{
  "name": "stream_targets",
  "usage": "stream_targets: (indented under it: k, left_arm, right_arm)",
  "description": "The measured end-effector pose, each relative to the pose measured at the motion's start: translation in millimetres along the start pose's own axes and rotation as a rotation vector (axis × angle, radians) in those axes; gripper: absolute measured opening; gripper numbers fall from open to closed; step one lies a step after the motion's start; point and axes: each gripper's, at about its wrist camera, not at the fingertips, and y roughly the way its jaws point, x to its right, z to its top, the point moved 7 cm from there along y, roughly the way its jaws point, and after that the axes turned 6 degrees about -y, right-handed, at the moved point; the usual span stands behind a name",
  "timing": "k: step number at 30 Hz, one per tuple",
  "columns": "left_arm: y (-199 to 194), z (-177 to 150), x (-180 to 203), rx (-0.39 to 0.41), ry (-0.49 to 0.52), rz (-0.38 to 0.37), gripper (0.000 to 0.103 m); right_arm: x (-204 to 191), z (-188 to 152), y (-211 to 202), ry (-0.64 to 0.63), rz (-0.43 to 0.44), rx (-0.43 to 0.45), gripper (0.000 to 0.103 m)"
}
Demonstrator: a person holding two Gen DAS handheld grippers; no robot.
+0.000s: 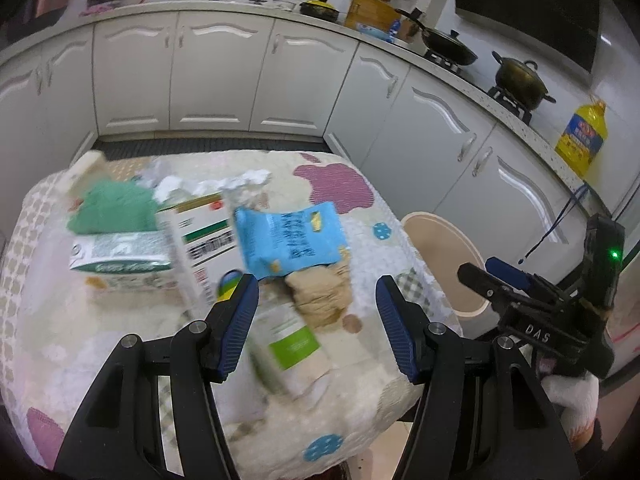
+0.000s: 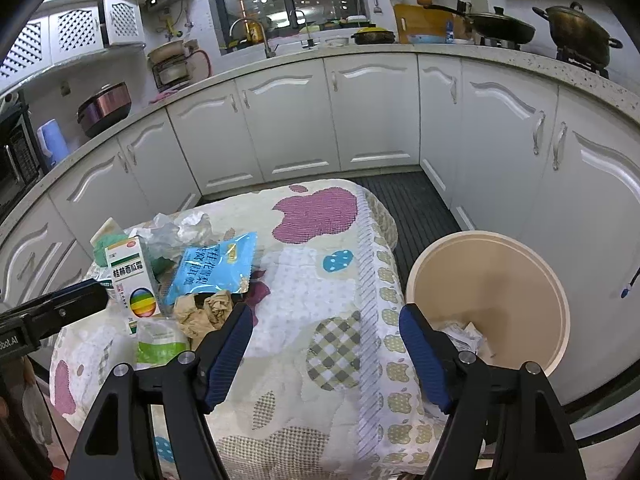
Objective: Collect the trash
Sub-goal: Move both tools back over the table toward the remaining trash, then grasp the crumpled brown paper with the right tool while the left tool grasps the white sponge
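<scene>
Trash lies on a cloth-covered table (image 2: 320,280): a blue packet (image 1: 290,238) (image 2: 214,266), crumpled brown paper (image 1: 320,292) (image 2: 206,312), a white medicine box (image 1: 196,248) (image 2: 134,280), a green-and-white pouch (image 1: 288,340) (image 2: 160,346), a green cloth (image 1: 112,208) and crumpled clear plastic (image 2: 180,234). My left gripper (image 1: 316,296) is open above the brown paper and pouch. My right gripper (image 2: 326,328) is open and empty over the table's right part. A beige bin (image 2: 488,300) (image 1: 440,256) stands right of the table with crumpled paper (image 2: 464,338) inside.
White kitchen cabinets (image 2: 372,120) wrap around the back and right. Pots sit on the stove (image 2: 580,36). A yellow oil bottle (image 1: 582,140) stands on the counter. A dark mat (image 2: 412,208) covers the floor between table and cabinets. A tissue box (image 1: 120,262) lies at the table's left.
</scene>
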Motion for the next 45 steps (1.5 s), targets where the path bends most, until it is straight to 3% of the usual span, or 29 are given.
stream_targets:
  k: [11,25,28,29,33,35,45]
  left_arm:
    - [-14.7,-17.4,-59.5,-0.043,-0.106,0.009,0.062]
    - [18.8,-56.5,-57.7,-0.156,-0.088,0.012,0.062]
    - [26.3,-57.2,-59.3,-0.171,-0.103,-0.012,0.061]
    - [28.6,-58.1,-59.6,-0.173,-0.099,-0.009,0.061]
    - [32.9,-60.3,-64.3,-0.181,-0.096,0.008,0.030]
    - [31.5,-60.1,-64.4,-0.176,-0.096,0.000,0.029]
    - [2.7,-52.5,-67.4,-0.115,-0.079,0.012,0.027]
  right_arm:
    - [-31.2,-5.4,12.5,-0.023,0.110,-0.032,0.074]
    - [-94.3,-12.1,66.7,-0.078,0.285,-0.130,0.073]
    - [-102.9,-11.2,82.4,-0.073,0.321,-0.147,0.059]
    - [-105.2,-11.9,89.8,-0.061,0.341,-0.159,0.049]
    - [-106.3,-18.0,99.9,-0.040,0.379,-0.185,0.027]
    - [-104.1,-18.7,92.2,-0.051,0.383,-0.169,0.019]
    - [-80.5,-7.7,45.7,-0.060,0.361,-0.081,0.012]
